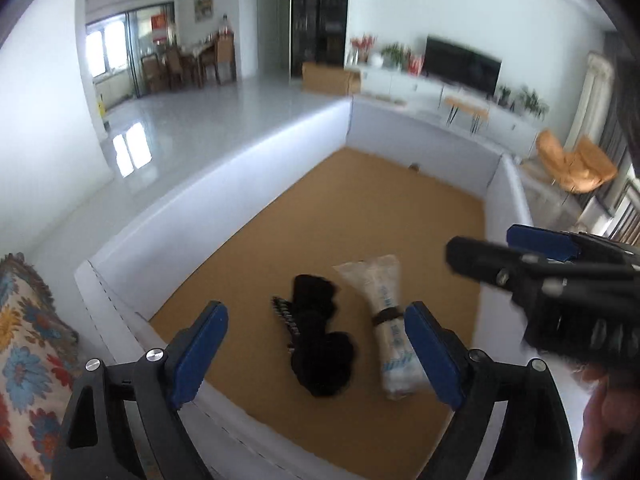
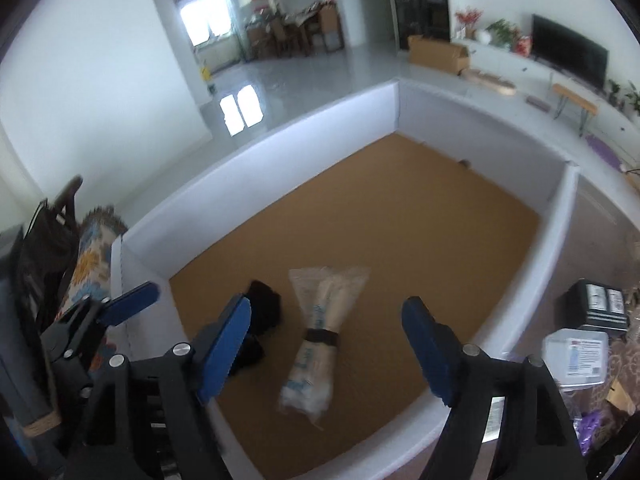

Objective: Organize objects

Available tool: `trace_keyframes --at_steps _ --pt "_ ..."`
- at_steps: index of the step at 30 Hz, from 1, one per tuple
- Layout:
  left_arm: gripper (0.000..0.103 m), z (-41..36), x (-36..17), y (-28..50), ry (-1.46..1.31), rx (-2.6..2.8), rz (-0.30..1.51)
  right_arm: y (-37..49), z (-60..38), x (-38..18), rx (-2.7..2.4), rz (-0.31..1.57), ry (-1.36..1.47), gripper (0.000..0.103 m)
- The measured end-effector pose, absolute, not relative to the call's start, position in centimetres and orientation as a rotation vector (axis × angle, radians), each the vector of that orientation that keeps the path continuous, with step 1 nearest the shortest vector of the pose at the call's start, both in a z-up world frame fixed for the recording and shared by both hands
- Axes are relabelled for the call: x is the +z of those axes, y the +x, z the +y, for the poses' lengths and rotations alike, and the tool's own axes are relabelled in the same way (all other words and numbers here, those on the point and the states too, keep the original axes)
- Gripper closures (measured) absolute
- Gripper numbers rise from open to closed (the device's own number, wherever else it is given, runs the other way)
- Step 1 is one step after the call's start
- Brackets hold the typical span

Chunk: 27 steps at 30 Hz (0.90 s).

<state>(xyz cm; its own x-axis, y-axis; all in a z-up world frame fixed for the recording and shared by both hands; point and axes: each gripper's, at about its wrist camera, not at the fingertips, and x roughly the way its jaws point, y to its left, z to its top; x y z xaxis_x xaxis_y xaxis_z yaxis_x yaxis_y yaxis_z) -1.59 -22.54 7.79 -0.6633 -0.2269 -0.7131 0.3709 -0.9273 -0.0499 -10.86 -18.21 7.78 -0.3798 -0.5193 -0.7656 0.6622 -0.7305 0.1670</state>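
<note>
White-walled box [image 1: 224, 208] with brown cork-coloured floor, open top, standing on a pale floor. Contents: one black bundle of cloth [image 1: 320, 344] with a small dark comb-like piece along its left edge, lying on the box floor near the front wall; one clear plastic-wrapped roll [image 1: 390, 320] with blue print and a dark band round its middle, lying just beside the bundle to the right, apart from it. Left gripper [image 1: 316, 354]: blue-padded jaws spread wide above both items, nothing between the pads. Right gripper [image 2: 326, 350]: jaws likewise spread, over the roll, not touching it. Beside the box: flowered cloth [image 1: 24, 344] at left; black case [image 2: 598, 304] and clear lidded container [image 2: 580, 356] at right.
</note>
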Motion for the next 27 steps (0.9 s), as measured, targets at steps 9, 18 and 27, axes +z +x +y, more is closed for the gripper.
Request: trace_keyframes --at_steps 9,18,27 --pt "0.005 -12.1 12.0 3.2 0.827 -2.975 0.293 -5.2 -3.3 9.1 -2.489 0.329 0.793 0.001" --pt "0.003 2.8 7.0 3.0 1.118 -3.261 0.083 -1.2 16.1 0.4 -2.748 0.353 1.145 0.001" --pt "0.003 4.5 0.6 2.7 1.355 -3.111 -0.088 -0.7 21.2 -2.2 -2.791 0.298 1.252 0.001"
